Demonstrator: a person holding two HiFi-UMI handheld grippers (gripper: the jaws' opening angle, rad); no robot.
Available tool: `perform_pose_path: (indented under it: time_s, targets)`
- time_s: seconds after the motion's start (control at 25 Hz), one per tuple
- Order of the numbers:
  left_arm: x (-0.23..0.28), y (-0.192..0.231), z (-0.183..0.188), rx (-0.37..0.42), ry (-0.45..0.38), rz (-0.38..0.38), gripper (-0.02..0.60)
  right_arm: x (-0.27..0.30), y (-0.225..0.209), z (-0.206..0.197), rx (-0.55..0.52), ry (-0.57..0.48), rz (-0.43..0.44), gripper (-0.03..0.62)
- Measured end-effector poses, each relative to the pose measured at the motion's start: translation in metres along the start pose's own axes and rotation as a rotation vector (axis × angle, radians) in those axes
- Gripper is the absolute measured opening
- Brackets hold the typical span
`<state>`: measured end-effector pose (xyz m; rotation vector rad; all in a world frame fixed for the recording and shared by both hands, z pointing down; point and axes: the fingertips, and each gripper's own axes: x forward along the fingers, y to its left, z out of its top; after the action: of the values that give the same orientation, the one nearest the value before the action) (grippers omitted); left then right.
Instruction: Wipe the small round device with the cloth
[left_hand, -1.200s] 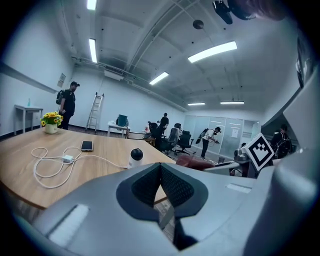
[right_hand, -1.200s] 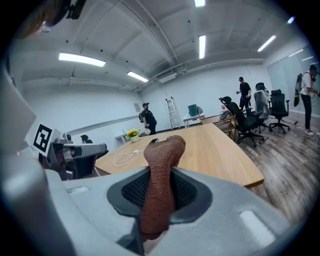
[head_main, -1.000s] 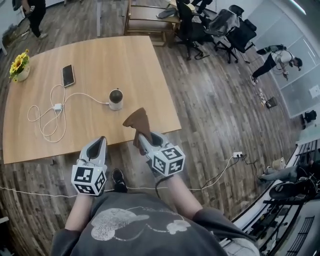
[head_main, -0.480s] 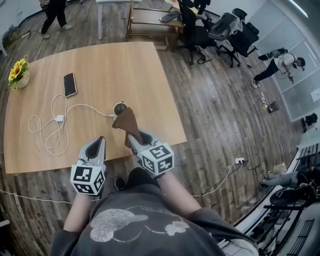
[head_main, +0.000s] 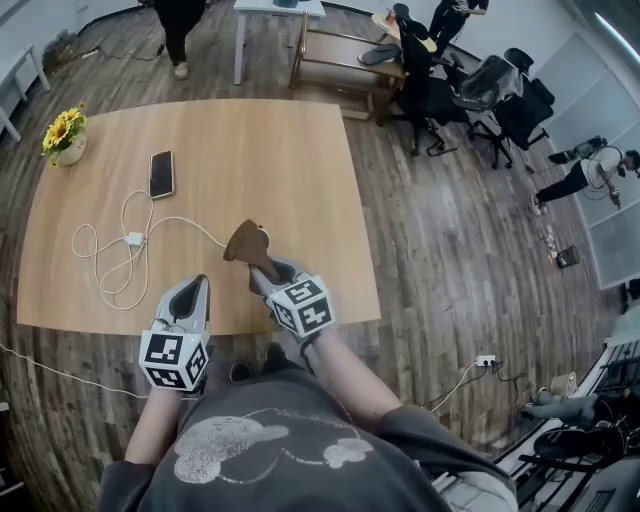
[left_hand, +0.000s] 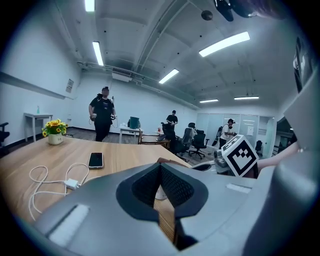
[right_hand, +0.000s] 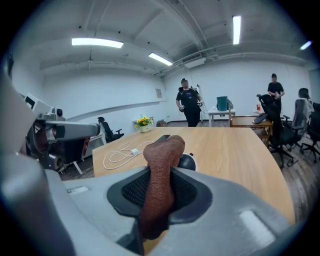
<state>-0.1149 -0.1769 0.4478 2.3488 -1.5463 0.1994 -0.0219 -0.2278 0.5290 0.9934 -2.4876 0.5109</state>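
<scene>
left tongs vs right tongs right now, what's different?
Right tongs are shut on the brown cloth; left tongs are shut with nothing between them. Right tongs reach further over the table, with the cloth right in front of the small round device; left tongs sit at the table's near edge. Shared: both are grey and both are closed.

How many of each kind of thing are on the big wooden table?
Pot of yellow flowers: 1
Phone: 1
White charging cable: 1
Small round device: 1
Total: 4
</scene>
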Motion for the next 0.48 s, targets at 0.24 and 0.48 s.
perform_pose_path:
  time_s: [0.24,0.48]
  targets:
    - [0.015,0.001,-0.004,-0.011,0.018,0.024,0.018,-0.005,-0.033,-0.013,0.098,0.002,-0.031,0.080]
    - [0.029,-0.008,-0.003,-0.016,0.025,0.033,0.018,-0.030,-0.078,-0.029,0.163,0.004,-0.104,0.080]
